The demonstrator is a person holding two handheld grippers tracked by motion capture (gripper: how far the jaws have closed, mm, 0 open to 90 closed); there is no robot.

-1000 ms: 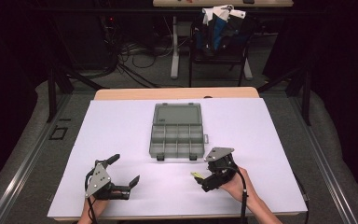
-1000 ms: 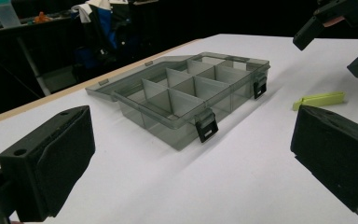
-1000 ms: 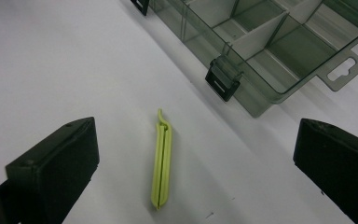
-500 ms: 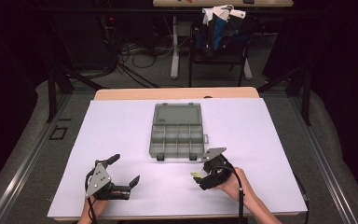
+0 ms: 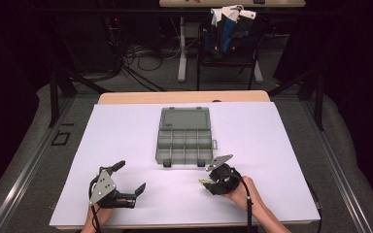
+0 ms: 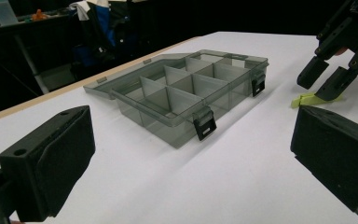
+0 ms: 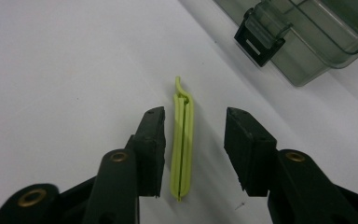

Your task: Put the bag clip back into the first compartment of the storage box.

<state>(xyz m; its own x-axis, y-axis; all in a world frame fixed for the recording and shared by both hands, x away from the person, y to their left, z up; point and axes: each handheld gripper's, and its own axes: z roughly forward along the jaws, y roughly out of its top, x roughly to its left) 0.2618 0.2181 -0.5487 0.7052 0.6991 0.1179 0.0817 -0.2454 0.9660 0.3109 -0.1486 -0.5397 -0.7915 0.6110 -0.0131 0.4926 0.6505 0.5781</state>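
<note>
The right gripper (image 7: 193, 154) straddles a yellow-green plastic clip (image 7: 182, 144) lying flat on the white table cover (image 5: 126, 131), jaws spread, not yet pinching. The step appears to be the pickup; closing squarely on the clip comes next. The left gripper (image 5: 128, 182) rests wide apart. An open compartment box (image 5: 184, 138) sits just beyond. The room behind is dark, with cables (image 5: 141, 53) and a chair (image 5: 228, 43).

Both hands work low at the table's near edge: the black two-jaw left gripper (image 5: 130, 178) rests with jaws spread wide, while the black two-jaw right gripper (image 5: 209, 180), tilted downward, holds its jaws parted just above the surface.
</note>
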